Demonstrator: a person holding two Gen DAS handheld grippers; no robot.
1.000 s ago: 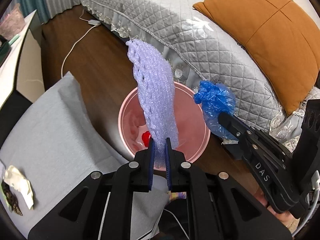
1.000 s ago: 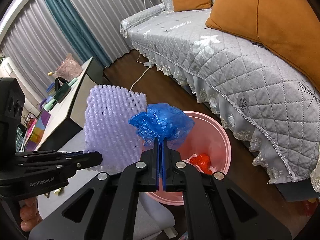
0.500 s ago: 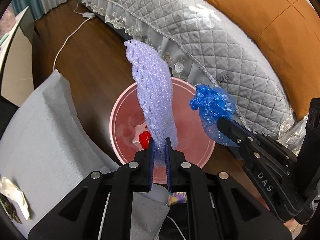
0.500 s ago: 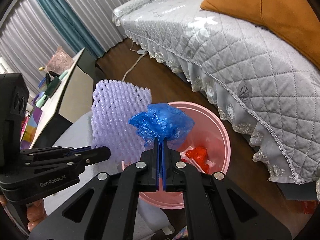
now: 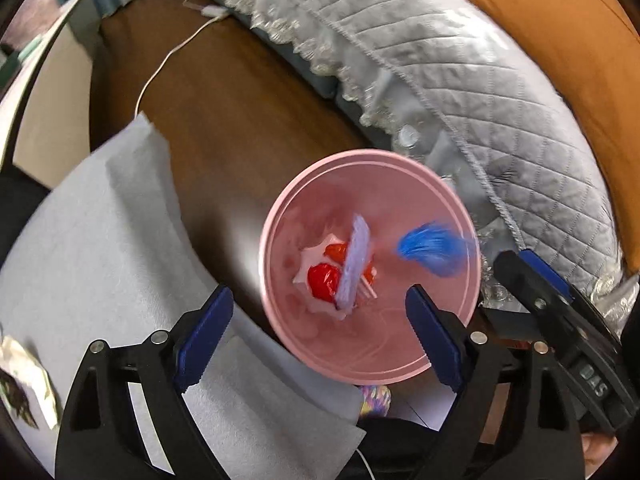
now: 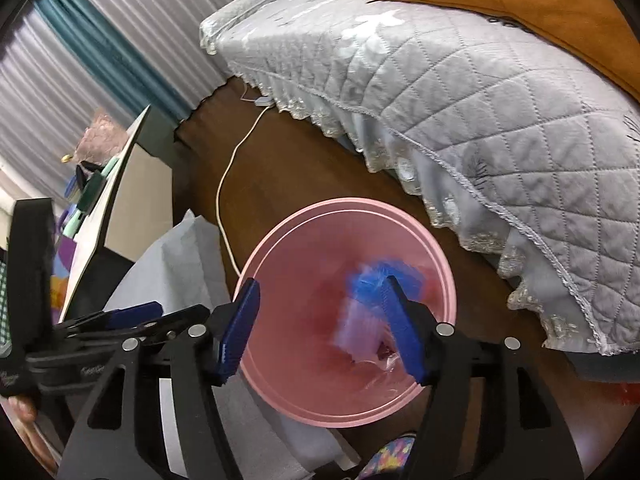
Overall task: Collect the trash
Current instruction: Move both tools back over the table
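Both the left gripper (image 5: 316,320) and right gripper (image 6: 320,328) hang spread wide, empty, over the pink bin (image 5: 280,320). Ahead of their fingers, a blurred blue plastic bag (image 5: 434,248) and lilac foam net (image 5: 354,268) sit inside it, the net half-hiding red wrappers (image 5: 322,280).

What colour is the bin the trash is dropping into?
Pink; the bin shows best in the left wrist view.

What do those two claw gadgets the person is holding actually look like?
Both match. The left claw and right claw are black plastic frames with cut-out struts and silver screws. Each finger carries a ribbed blue pad. White letters "DAS" mark the right one's side. A bit of bare hand shows; no sleeve is visible.
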